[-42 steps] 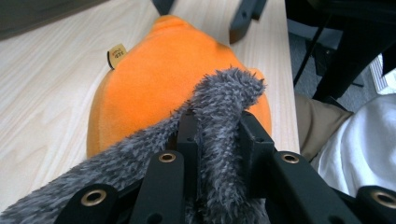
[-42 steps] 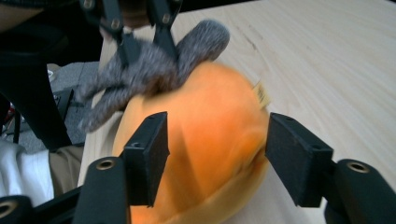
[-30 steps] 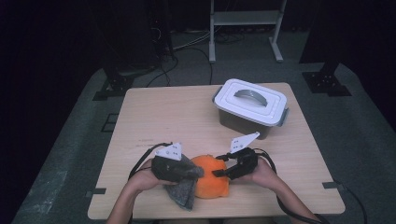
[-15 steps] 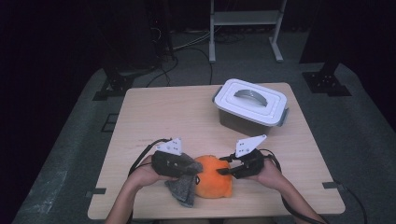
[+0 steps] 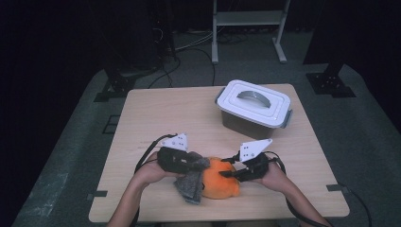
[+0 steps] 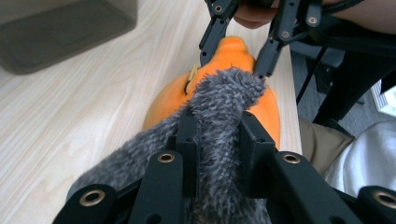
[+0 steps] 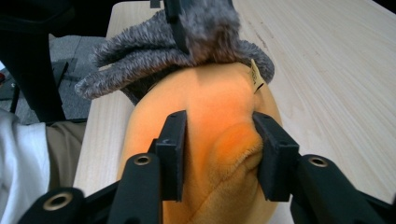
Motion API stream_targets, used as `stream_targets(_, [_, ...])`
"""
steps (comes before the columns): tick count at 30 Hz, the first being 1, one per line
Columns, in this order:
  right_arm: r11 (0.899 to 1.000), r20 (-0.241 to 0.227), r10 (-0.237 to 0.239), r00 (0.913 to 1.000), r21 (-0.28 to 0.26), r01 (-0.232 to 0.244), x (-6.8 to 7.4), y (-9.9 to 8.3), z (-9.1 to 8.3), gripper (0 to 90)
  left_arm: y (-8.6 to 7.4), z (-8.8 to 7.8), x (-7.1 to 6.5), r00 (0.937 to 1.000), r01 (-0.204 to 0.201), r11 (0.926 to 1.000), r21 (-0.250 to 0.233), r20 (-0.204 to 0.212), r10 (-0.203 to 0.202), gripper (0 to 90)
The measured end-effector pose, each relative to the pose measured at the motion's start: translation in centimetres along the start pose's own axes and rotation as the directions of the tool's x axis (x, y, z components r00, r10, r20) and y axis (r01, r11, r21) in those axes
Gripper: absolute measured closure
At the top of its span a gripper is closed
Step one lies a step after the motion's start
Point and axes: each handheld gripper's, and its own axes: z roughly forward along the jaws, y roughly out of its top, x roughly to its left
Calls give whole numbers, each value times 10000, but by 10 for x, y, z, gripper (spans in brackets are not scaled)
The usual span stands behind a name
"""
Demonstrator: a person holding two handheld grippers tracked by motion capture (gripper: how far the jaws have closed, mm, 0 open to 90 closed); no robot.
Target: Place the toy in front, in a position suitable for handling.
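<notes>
- Orange plush (image 5: 218, 182) down at the table's (image 5: 165, 113) 6 o'clock edge, squashed between both tools, well apart from the lidded white box (image 5: 254, 109) up around 1 o'clock.
- Left gripper (image 5: 201, 163) coming in from the plush's 9 o'clock, jaws clamped tight on a grey fuzzy cloth (image 5: 190, 184). Plenty of fur bunched between the pads in the left gripper view.
- Right gripper (image 5: 227, 173) coming in from 3 o'clock. Jaws just been easing apart a little, but the plush is between them with a soft orange nub bulging up against both pads, so reads as pinched, lightly.
- Key relation: the two tools point nearly nose to nose along a 9-to-3 line, with the plush's long axis running about the same way. Cloth draped over the plush's 9 o'clock end, loose tail hanging off toward 7 o'clock.
- Guessing the next move is pulling cloth and plush along that line, on or off. Left hand nearer the cloth, right hand the anchor, so a weak pinch there could slip.
- Hard to make out: whether the cloth is a sock, a hat or just a rag. Can't tell how far round the plush it wraps either, since the underside is hidden.
- Small yellowish tag on the plush near the cloth's edge, too tiny to read.
- Plush's near end cut off behind the right jaws in the right gripper view.
</notes>
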Motion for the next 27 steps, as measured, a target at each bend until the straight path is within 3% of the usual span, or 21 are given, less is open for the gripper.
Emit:
stream_targets(5, [9974,-312,720,9969,44,-719,-2,-3,-7,389,-7,13,-7,9992,-4,9999,129,388,-1,728])
stream_targets(9, [9948,-235,1012,9946,94,-1010,-3,-1,-8,313,-8,13,-12,9984,-107,9999,121,549,101,727])
stream_targets(12, [9921,-352,1186,9923,453,-1170,-3,-2,1,314,-8,12,-14,9985,-170,9997,200,528,160,727])
stream_targets(14, [9884,-392,1468,9884,458,-1450,-3,-4,6,388,-9,11,-13,9992,-132,9997,209,387,124,728])
stream_targets(15, [9885,-352,1481,9883,365,-1469,-3,-5,7,468,-9,10,-12,9993,-75,9998,170,363,69,728])
stream_targets(20, [9939,-202,1101,9937,-58,-1103,-6,-5,4,593,-4,-1,-8,9999,58,9997,-237,117,-55,729])
stream_targets(27, [9993,247,-2,9997,-364,11,-7,8,7,598,9,-11,2,9987,185,9983,-562,-465,-211,729])
